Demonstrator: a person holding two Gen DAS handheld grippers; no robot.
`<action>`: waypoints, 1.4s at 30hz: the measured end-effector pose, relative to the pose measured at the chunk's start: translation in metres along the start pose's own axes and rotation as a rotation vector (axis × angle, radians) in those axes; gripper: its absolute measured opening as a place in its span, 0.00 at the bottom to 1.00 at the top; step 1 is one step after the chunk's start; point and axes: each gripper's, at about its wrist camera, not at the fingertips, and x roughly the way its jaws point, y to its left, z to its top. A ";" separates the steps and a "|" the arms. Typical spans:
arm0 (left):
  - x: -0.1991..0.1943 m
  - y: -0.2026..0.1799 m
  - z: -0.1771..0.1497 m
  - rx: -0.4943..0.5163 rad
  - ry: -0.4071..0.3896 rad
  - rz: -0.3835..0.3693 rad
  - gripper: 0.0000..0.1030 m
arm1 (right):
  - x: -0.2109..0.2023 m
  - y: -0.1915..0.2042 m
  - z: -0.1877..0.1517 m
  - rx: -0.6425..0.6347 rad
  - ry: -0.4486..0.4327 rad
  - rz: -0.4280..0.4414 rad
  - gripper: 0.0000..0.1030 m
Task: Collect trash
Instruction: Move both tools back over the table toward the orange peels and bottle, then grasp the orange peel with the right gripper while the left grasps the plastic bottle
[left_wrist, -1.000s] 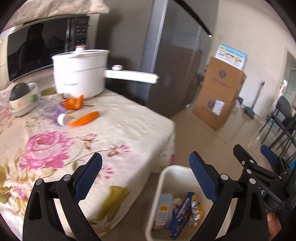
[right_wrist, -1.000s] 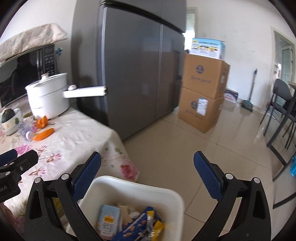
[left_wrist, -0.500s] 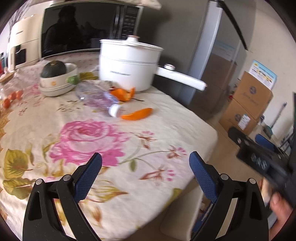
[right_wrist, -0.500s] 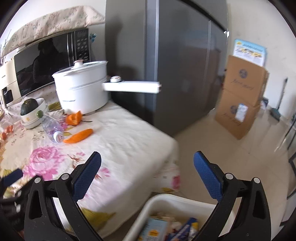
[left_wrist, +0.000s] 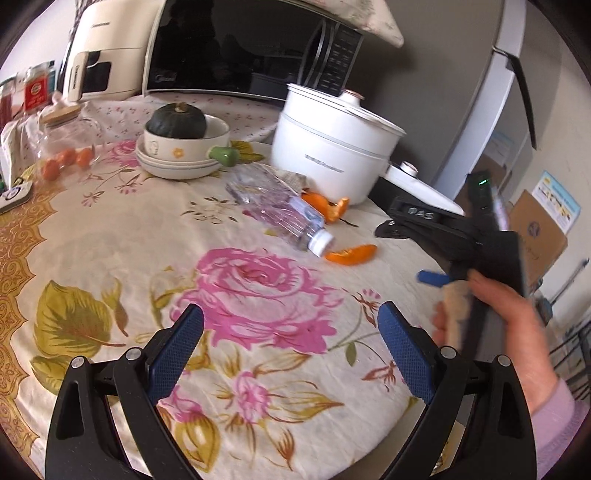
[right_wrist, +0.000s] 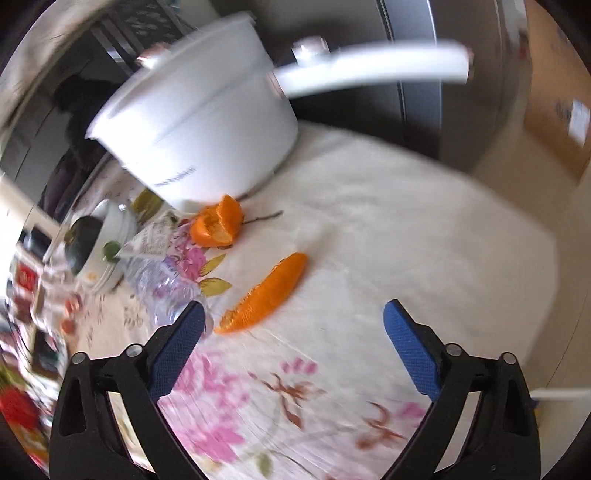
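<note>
Hovering over the flower-printed tablecloth (left_wrist: 110, 221), the left gripper (left_wrist: 290, 349) had its blue-padded jaws spread wide with nothing between them. The right gripper (right_wrist: 293, 338), also wide and empty, hung above the cloth with the long curved strip of orange peel (right_wrist: 264, 297) lying just ahead of its left finger. In the left wrist view that tool's black body was gripped by a hand (left_wrist: 517, 328) in a pale purple sleeve, near the table's right side. A crushed clear plastic bottle with a white cap (left_wrist: 279, 212) lay on its side, cap almost touching the long strip. A second, curled piece of orange peel (right_wrist: 218, 225) sat against the base of the white lidded pot with a long handle (left_wrist: 334, 147). Behind the bottle stood a cream bowl holding a dark green squash (left_wrist: 177, 120). The right wrist view was motion-blurred.
</note>
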 end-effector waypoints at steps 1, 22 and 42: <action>0.000 0.003 0.001 -0.008 0.000 0.000 0.90 | 0.007 0.001 0.001 0.012 0.016 -0.001 0.89; 0.028 0.023 0.002 -0.090 0.079 0.010 0.90 | 0.013 0.008 -0.002 -0.068 -0.071 -0.050 0.11; 0.148 0.015 0.085 -0.276 0.155 0.031 0.90 | -0.110 -0.117 -0.017 0.091 -0.198 0.206 0.11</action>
